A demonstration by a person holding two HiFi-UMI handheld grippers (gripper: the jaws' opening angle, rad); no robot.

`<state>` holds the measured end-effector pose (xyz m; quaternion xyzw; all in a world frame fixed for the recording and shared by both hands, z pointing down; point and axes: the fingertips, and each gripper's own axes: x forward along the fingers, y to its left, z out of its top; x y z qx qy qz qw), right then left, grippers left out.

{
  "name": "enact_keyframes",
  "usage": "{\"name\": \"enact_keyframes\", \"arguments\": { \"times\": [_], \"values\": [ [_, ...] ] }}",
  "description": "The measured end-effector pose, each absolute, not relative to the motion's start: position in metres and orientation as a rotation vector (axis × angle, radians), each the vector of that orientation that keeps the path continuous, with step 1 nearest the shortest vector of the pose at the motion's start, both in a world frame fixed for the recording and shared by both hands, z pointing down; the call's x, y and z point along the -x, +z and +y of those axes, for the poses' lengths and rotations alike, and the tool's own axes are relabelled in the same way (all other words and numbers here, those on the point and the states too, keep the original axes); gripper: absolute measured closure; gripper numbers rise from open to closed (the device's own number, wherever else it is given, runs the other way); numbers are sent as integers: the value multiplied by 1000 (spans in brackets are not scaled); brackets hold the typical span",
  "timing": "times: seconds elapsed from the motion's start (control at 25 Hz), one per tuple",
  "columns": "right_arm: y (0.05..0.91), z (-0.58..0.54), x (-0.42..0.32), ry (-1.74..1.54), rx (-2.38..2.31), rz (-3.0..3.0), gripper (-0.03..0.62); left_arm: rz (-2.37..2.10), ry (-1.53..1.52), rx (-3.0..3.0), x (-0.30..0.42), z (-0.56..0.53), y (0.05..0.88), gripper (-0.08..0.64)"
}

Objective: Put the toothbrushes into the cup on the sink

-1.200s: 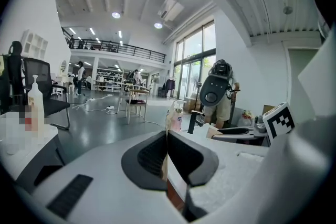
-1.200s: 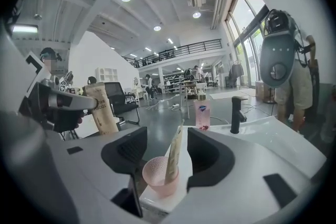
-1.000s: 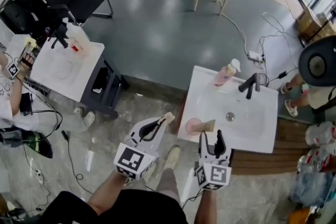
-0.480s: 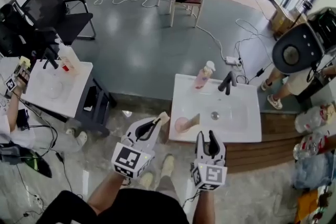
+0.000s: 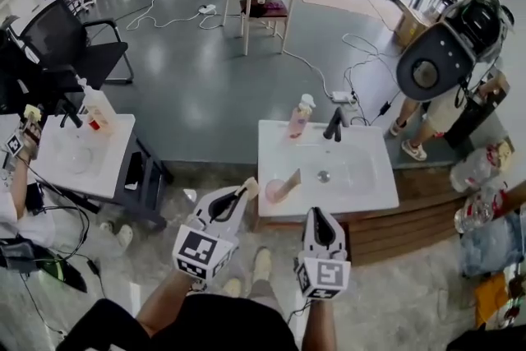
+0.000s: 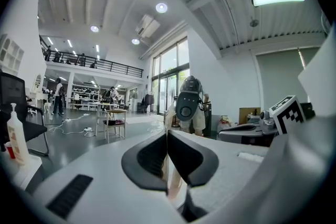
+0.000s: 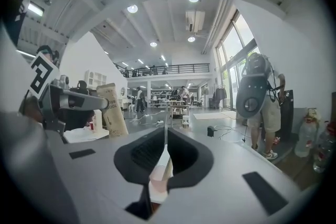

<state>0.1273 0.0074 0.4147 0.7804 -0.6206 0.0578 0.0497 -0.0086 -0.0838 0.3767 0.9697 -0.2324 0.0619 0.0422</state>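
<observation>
1. My left gripper (image 5: 243,191) has its jaws closed on a beige toothbrush box (image 7: 112,110). The box sticks out past the tips, toward 1 o'clock in the head view.
2. The jaws of my right gripper (image 5: 316,214) have just been closing. Now they stand together, and there is nothing between them.
3. The pink cup (image 5: 274,192) stands on the white sink (image 5: 370,198), at the corner that is nearest to me on the left.
4. The cup is at 1 o'clock from my left jaws, near the held box, and at 11 o'clock from my right jaws. It touches neither gripper.
5. A second toothbrush box (image 5: 292,178) is already in the cup and leans toward 2 o'clock.
6. On the sink's far rim, at 12 o'clock, a pink soap bottle (image 5: 299,119) stands upright. A black faucet (image 5: 334,125) is just beside it, at its 3 o'clock.
</observation>
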Motion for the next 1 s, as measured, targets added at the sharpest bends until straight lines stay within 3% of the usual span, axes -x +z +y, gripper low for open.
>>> {"name": "enact_keyframes", "arguments": {
  "times": [1.0],
  "values": [
    [402,30,-114,157,-2425,-1809,594,-631,155,-3031,13,-68,365,555]
  ]
}}
